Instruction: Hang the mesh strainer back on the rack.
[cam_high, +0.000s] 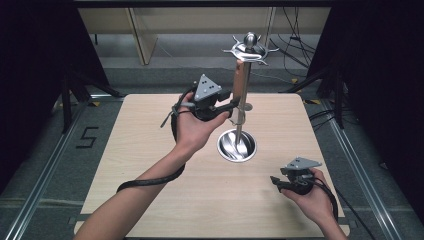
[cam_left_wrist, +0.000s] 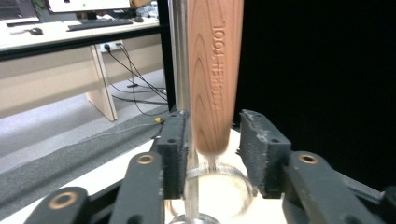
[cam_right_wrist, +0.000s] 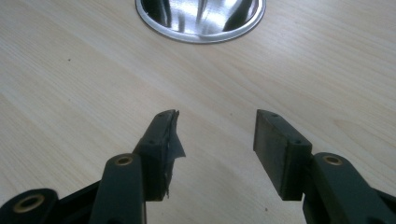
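The wooden handle (cam_left_wrist: 215, 70) hangs from the rack (cam_high: 248, 47) at the table's far middle. The left gripper (cam_left_wrist: 212, 140) straddles it, jaws parted, not pressing: likely release, so withdrawing leftward comes next. The right gripper (cam_right_wrist: 217, 140) rests wide and empty, near right.

Your light wooden surface (cam_high: 150, 165) sits on a grey floor (cam_high: 45, 160) marked with a black "5" (cam_high: 87, 137). Behind it you see pale desks (cam_left_wrist: 56, 42), a keyboard (cam_left_wrist: 98, 23), and loose cables (cam_left_wrist: 135, 84).

A round steel base (cam_high: 237, 146) of an upright stand is being carried by the pale wooden table (cam_high: 150, 150), near its middle.
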